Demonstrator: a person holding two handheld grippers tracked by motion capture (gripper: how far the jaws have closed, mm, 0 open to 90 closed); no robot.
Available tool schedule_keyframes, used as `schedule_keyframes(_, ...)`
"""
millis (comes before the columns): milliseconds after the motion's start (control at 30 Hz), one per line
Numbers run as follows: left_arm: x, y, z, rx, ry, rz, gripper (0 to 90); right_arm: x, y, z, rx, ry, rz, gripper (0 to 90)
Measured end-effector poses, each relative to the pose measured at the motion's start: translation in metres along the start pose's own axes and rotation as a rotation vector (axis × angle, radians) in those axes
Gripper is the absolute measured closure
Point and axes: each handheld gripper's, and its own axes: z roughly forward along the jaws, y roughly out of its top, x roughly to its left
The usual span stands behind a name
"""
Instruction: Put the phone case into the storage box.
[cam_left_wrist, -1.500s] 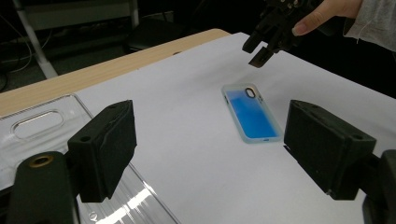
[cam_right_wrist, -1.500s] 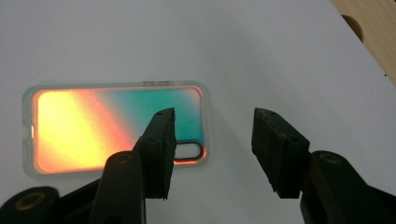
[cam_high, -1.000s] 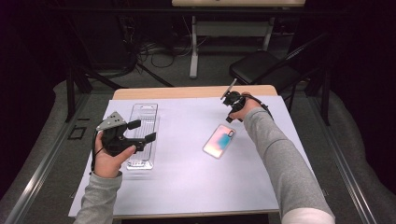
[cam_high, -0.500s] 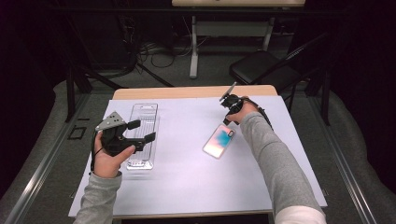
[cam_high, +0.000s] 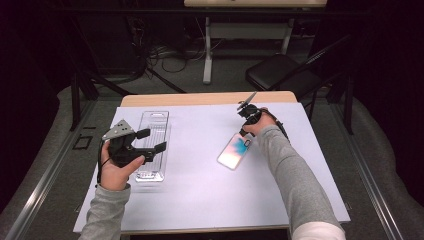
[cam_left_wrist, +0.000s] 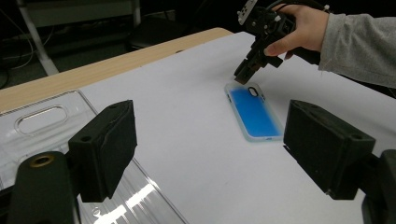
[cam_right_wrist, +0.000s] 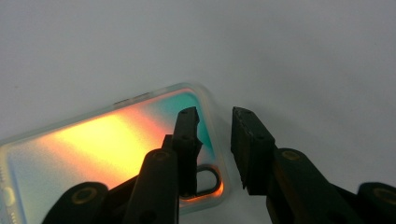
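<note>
What moved: the right gripper (cam_high: 246, 131) has come down a little toward the phone case (cam_high: 234, 151) since the earlier pictures, and its jaws have just been closing. The left gripper (cam_high: 150, 140) has stayed where it was.
Right gripper: it sits at the far end of the phone case, pointing down at it. In the right gripper view, one jaw is over the case and the other is just past its edge, so the rim of the phone case (cam_right_wrist: 112, 140) is in the gap. A small gap still shows, and the pads are not pressing on the rim yet.
Left gripper: its jaws stand wide apart with nothing between them. It hovers over the clear tray (cam_high: 152, 145).
Phone case: it lies flat on the white sheet (cam_high: 200, 190), right of the middle, well apart from the tray. It looks blue from the left gripper view (cam_left_wrist: 254, 111) and shines orange and teal up close.
Clear tray: it lies on the left part of the white sheet, its long side running away from the person.
Table: a wooden edge (cam_high: 200, 99) shows at the far side of the sheet.
</note>
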Motion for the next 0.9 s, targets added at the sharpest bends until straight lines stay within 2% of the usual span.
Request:
schedule_keyframes(33, 0.0, 0.0, 0.0, 0.0, 0.0, -0.002, 17.6, -0.002, 0.0, 0.001, -0.007, -0.005, -0.019, 72.9)
schedule_keyframes(67, 0.0, 0.0, 0.0, -0.001, 0.0, -0.004, 17.7, -0.001, -0.001, 0.001, -0.01, -0.007, 0.0, 73.3)
schedule_keyframes(133, 0.0, 0.0, 0.0, -0.001, 0.0, -0.004, 17.6, -0.002, -0.002, 0.003, -0.01, -0.009, 0.002, 74.8)
schedule_keyframes(333, 0.001, -0.001, 0.0, 0.001, 0.002, -0.005, 17.7, -0.002, -0.003, 0.007, -0.004, -0.008, -0.014, 75.6)
schedule_keyframes(400, 0.001, -0.001, 0.0, -0.001, 0.0, -0.006, 17.7, -0.002, -0.003, 0.008, -0.006, -0.009, -0.035, 75.9)
schedule_keyframes(467, 0.001, -0.001, 0.0, 0.0, -0.001, -0.007, 17.6, 0.0, -0.003, 0.009, 0.003, -0.008, -0.026, 76.2)
schedule_keyframes(767, 0.002, -0.001, 0.0, -0.001, 0.0, -0.011, 17.7, 0.003, -0.002, 0.012, 0.0, -0.015, -0.09, 77.8)
schedule_keyframes(900, 0.002, -0.001, 0.0, -0.002, -0.001, -0.012, 17.6, 0.002, -0.001, 0.011, -0.001, -0.017, -0.136, 79.3)
